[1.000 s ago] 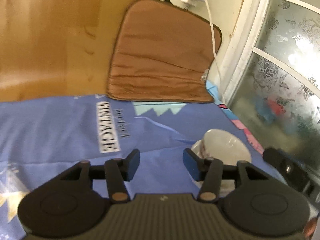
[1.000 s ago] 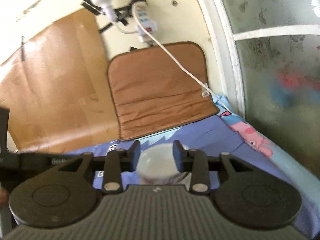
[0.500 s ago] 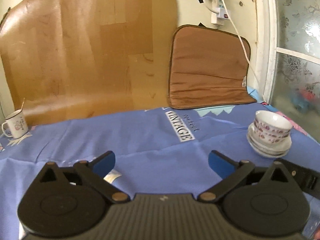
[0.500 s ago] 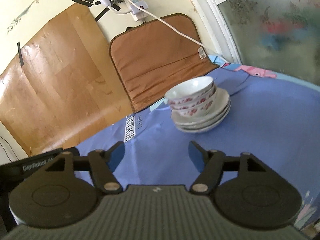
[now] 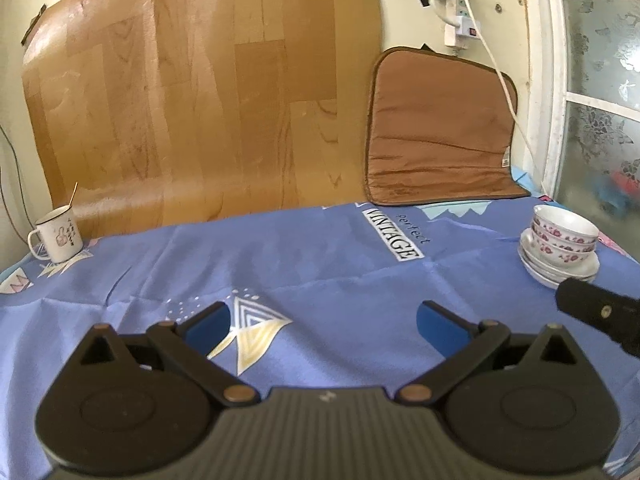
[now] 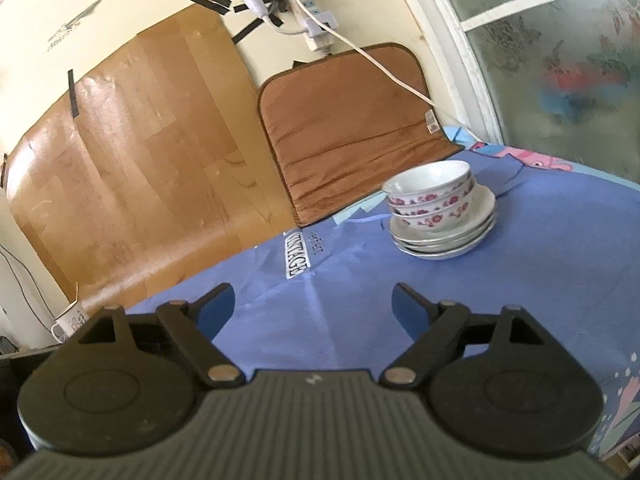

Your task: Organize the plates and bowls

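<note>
White bowls with red flowers (image 6: pixel 430 198) sit nested on a stack of white plates (image 6: pixel 444 236) at the back right of the blue tablecloth. The left wrist view shows the same bowls (image 5: pixel 562 236) and plates (image 5: pixel 560 272) far to the right. My left gripper (image 5: pixel 324 320) is open, with only cloth between its blue pads, well left of the stack. My right gripper (image 6: pixel 314 300) is open too, its jaws still opening, nothing between them, short of the stack and left of it. Part of the right gripper's black body (image 5: pixel 600 314) shows beside the plates in the left wrist view.
A white enamel mug (image 5: pixel 56 236) with a stick in it stands at the back left of the table. A brown cushion (image 5: pixel 436 132) and a wood-pattern sheet (image 5: pixel 192 100) lean on the wall behind. A power strip with a white cable (image 6: pixel 316 28) hangs above. Frosted glass (image 6: pixel 560 60) lines the right side.
Both grippers have let go, opened wide and drawn back from the stack. The topmost bowl, between the right jaws a second ago, now rests on the stack; the left gripper swung left.
</note>
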`<action>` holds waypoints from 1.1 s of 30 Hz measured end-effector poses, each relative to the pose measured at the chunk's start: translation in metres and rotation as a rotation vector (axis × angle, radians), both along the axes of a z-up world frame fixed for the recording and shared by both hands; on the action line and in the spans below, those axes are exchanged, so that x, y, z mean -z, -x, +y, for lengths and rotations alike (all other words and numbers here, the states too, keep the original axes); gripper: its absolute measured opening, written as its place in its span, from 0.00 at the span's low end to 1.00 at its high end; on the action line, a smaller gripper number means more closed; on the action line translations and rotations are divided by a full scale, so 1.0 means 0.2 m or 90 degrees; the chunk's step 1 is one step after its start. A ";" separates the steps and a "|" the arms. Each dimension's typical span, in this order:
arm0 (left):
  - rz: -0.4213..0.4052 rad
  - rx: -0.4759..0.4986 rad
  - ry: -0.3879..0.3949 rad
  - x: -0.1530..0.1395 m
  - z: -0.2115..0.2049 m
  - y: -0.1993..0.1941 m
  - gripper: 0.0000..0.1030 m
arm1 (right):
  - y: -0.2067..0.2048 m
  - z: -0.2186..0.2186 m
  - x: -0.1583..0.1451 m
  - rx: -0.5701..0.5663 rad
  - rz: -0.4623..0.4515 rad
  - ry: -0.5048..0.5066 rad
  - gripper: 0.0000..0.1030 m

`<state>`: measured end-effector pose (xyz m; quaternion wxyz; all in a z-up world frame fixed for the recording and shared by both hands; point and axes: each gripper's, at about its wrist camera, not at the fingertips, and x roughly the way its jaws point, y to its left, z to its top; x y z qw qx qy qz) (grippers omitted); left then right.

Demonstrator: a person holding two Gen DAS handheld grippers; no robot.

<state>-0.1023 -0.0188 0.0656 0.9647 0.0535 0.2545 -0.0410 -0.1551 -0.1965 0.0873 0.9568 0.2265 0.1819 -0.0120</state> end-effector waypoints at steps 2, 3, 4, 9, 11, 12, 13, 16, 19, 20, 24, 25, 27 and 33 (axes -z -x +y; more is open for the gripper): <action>0.005 -0.003 0.002 0.01 0.01 0.00 1.00 | 0.01 0.00 0.00 0.004 -0.006 0.003 0.89; 0.006 -0.005 0.003 0.01 0.02 0.00 1.00 | 0.01 0.01 0.00 0.005 -0.006 0.003 0.90; 0.009 -0.007 0.001 0.01 0.02 0.00 1.00 | 0.00 0.01 0.00 0.004 -0.005 0.002 0.90; 0.019 -0.010 -0.008 0.03 0.01 -0.02 1.00 | 0.01 0.01 0.01 0.003 -0.008 -0.002 0.91; 0.021 -0.011 -0.014 0.04 0.00 -0.02 1.00 | 0.01 0.00 0.01 0.005 -0.011 -0.002 0.92; 0.021 -0.011 -0.016 0.04 0.00 -0.02 1.00 | 0.01 0.00 0.01 0.007 -0.012 -0.002 0.92; 0.022 -0.011 -0.018 0.04 -0.01 -0.02 1.00 | 0.01 0.00 0.01 0.008 -0.011 -0.003 0.92; 0.023 -0.013 -0.022 0.05 -0.02 -0.02 1.00 | 0.01 -0.01 0.02 0.015 -0.008 -0.008 0.92; 0.016 -0.014 -0.033 0.05 -0.03 -0.02 1.00 | 0.01 -0.02 0.02 0.023 -0.008 -0.013 0.92; 0.014 -0.014 -0.037 0.05 -0.03 -0.02 1.00 | 0.01 -0.02 0.02 0.026 -0.008 -0.014 0.92; 0.012 -0.016 -0.038 0.06 -0.04 -0.02 1.00 | 0.01 -0.03 0.02 0.032 -0.009 -0.018 0.92; 0.012 -0.018 -0.039 0.06 -0.04 -0.03 1.00 | 0.01 -0.03 0.02 0.032 -0.009 -0.018 0.92; 0.010 -0.021 -0.044 0.06 -0.04 -0.03 1.00 | 0.02 -0.02 0.02 0.037 -0.013 -0.016 0.92; 0.006 -0.025 -0.056 0.07 -0.03 -0.05 1.00 | 0.05 0.01 -0.01 0.035 -0.058 0.022 0.93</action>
